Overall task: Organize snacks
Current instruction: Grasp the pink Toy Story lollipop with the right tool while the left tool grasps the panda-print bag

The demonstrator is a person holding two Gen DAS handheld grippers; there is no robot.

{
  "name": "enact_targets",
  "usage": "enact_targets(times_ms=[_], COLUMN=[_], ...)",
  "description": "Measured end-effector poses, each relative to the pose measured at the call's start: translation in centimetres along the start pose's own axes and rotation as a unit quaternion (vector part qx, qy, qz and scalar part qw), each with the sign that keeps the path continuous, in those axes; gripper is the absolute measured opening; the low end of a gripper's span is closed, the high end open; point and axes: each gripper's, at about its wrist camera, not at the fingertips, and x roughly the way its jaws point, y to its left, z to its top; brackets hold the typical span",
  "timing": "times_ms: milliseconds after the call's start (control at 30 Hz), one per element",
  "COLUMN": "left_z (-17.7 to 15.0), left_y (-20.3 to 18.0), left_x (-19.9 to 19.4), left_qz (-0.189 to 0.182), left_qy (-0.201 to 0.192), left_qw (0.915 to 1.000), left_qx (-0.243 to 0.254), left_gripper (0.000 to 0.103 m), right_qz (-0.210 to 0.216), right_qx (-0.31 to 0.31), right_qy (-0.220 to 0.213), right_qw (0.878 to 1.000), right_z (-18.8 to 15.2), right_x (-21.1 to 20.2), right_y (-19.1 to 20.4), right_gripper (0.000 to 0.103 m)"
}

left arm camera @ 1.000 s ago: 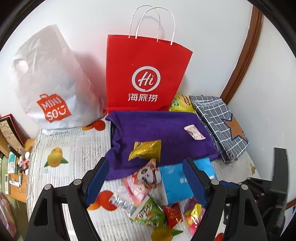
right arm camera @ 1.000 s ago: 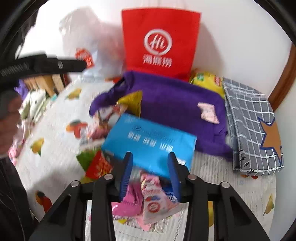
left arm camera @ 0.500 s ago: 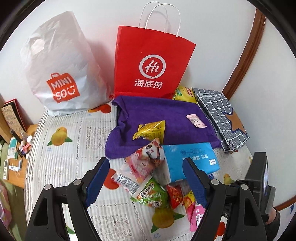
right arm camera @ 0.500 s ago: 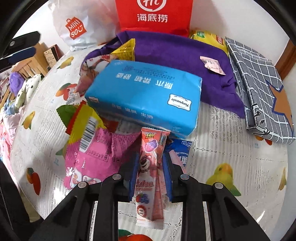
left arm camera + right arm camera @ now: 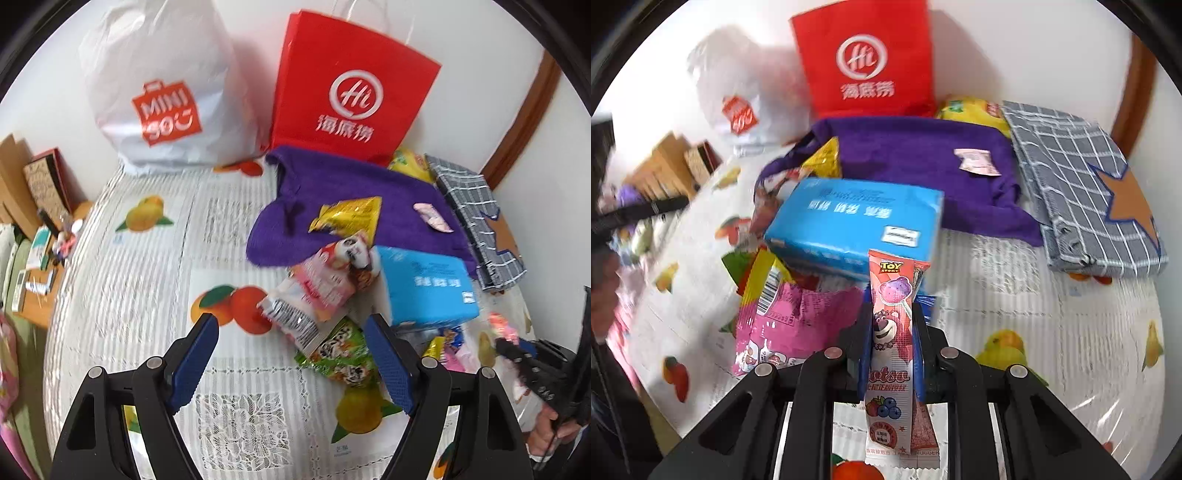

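Observation:
My right gripper (image 5: 891, 332) is shut on a long pink lollipop packet (image 5: 891, 354) with a bear on it, lifted off the cloth. Just ahead of it lie a blue tissue pack (image 5: 855, 221) and a pink snack bag (image 5: 790, 325). My left gripper (image 5: 291, 363) stands open over the fruit-print tablecloth (image 5: 147, 295), nothing between its fingers. A green snack bag (image 5: 341, 354) lies by its right finger, a pink-and-white bag (image 5: 314, 291) beyond it, and a gold packet (image 5: 349, 216) rests on the purple cloth (image 5: 332, 184). The right gripper's body shows at the left view's right edge.
A red paper bag (image 5: 351, 92) and a white plastic bag (image 5: 159, 92) stand against the back wall. A folded grey checked cloth (image 5: 1082, 192) lies at the right, a yellow bag (image 5: 971, 109) behind it. Boxes and clutter (image 5: 33, 206) sit past the table's left edge.
My right gripper's jaws closed onto the lollipop packet and lifted it from the pile. My left gripper sank and shifted left, so the snack pile now sits toward its right finger.

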Motion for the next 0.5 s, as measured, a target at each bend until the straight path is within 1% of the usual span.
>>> enact_targets(times_ms=[133, 267, 333, 467, 500], left_z=[0.0, 1.1, 1.8, 3.5, 3.8], left_y=[-1.0, -3.0, -3.7, -4.3, -4.4], left_x=[1.4, 2.2, 2.9, 5.0, 5.5], left_qz=[-0.002, -0.001, -0.003, -0.016, -0.017], left_qy=[0.009, 0.001, -0.001, 0.006, 0.009], left_qw=[1.0000, 0.9997, 0.9996, 0.9998, 0.9998], left_qx=[0.001, 0.024, 0.026, 0.012, 0.008], left_gripper=[0.080, 0.080, 0.080, 0.080, 0.080], right_qz=[-0.033, -0.029, -0.039, -0.068, -0.070], right_qx=[0.016, 0.049, 0.060, 0.064, 0.065], right_qy=[-0.025, -0.032, -0.028, -0.011, -0.008], right_qw=[0.999, 0.998, 0.997, 0.996, 0.995], right_z=[-0.3, -0.5, -0.9, -1.4, -1.5], right_x=[-0.8, -0.8, -0.4, 1.5, 1.8], right_y=[-1.9, -4.8, -6.1, -7.8, -8.0], right_gripper=[0.019, 0.019, 0.019, 0.019, 0.019])
